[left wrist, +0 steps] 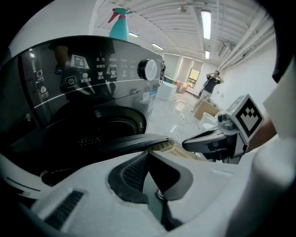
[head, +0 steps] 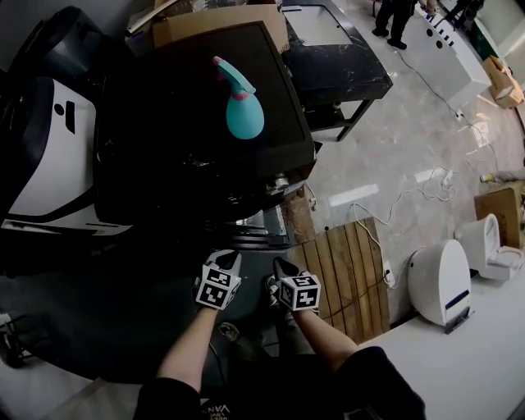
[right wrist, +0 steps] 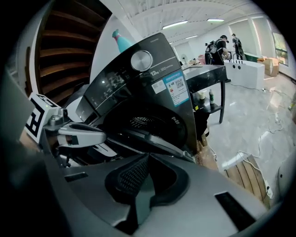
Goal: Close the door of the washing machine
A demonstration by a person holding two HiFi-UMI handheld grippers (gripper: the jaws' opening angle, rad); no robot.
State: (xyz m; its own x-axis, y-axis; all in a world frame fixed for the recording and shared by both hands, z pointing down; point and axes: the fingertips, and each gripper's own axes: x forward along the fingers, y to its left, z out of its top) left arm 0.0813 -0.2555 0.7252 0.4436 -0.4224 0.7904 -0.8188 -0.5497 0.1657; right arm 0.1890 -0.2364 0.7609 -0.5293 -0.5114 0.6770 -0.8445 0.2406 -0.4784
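The black front-loading washing machine (head: 197, 123) fills the upper left of the head view, with a teal spray bottle (head: 242, 107) standing on its top. Its door (left wrist: 120, 146) hangs open, its dark edge sweeping across below the drum opening (left wrist: 111, 125); the right gripper view shows the same door edge (right wrist: 157, 144) and drum (right wrist: 143, 122). My left gripper (head: 234, 258) and right gripper (head: 279, 264) sit side by side just in front of the machine. Both are shut with nothing between the pads (left wrist: 134, 169) (right wrist: 132, 173). Whether either touches the door I cannot tell.
A wooden slat pallet (head: 349, 271) lies on the floor right of the grippers, with a white rounded appliance (head: 439, 279) beyond it. A white machine (head: 49, 156) stands left of the washer. Behind are a cardboard box (head: 221, 20), a black table (head: 336, 49) and floor cables (head: 410, 193).
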